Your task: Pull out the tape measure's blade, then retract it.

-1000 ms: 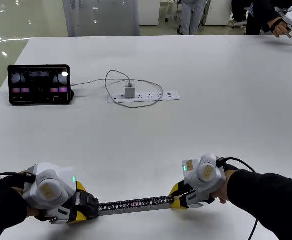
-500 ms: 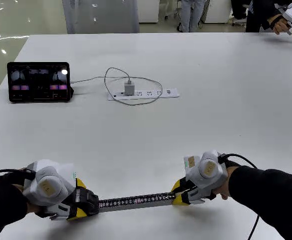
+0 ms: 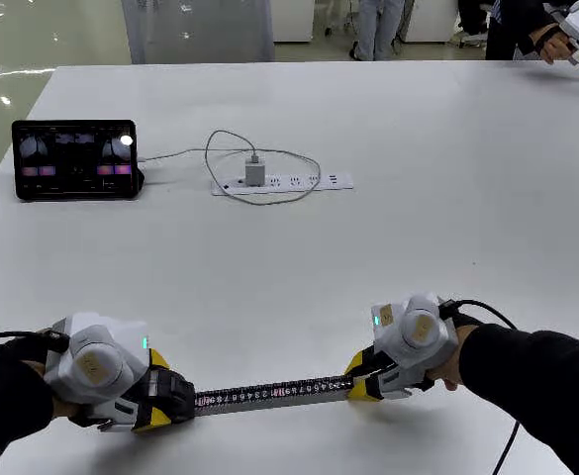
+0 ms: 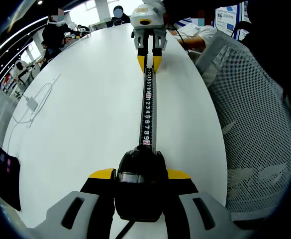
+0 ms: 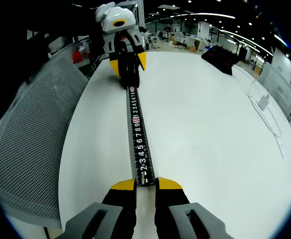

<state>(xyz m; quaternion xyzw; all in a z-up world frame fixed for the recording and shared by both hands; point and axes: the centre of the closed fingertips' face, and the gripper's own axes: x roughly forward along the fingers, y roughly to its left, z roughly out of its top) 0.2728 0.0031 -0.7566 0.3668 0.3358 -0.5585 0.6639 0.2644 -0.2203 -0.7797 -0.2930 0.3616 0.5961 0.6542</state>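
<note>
My left gripper (image 3: 158,398) (image 4: 140,175) is shut on the black tape measure case (image 3: 177,397) (image 4: 140,179) near the table's front edge. From the case a dark blade with white numbers (image 3: 269,393) (image 4: 147,107) (image 5: 138,144) runs flat along the table to the right. My right gripper (image 3: 360,378) (image 5: 145,185) is shut on the blade's end tip, its yellow-tipped jaws pinching it. In the left gripper view the right gripper (image 4: 149,57) appears at the far end of the blade; in the right gripper view the left gripper (image 5: 127,62) holds the case (image 5: 128,69) far ahead.
A tablet (image 3: 75,160) stands at the back left of the white table (image 3: 418,198), wired to a power strip (image 3: 284,184) with a charger and looped cable. A grey mesh chair (image 4: 249,124) (image 5: 31,149) sits by the table's front edge. Another person's gripper (image 3: 578,38) is at the far right corner.
My right gripper has moved a little to the right, and slightly more blade is out of the case. The head view has tilted slightly.
</note>
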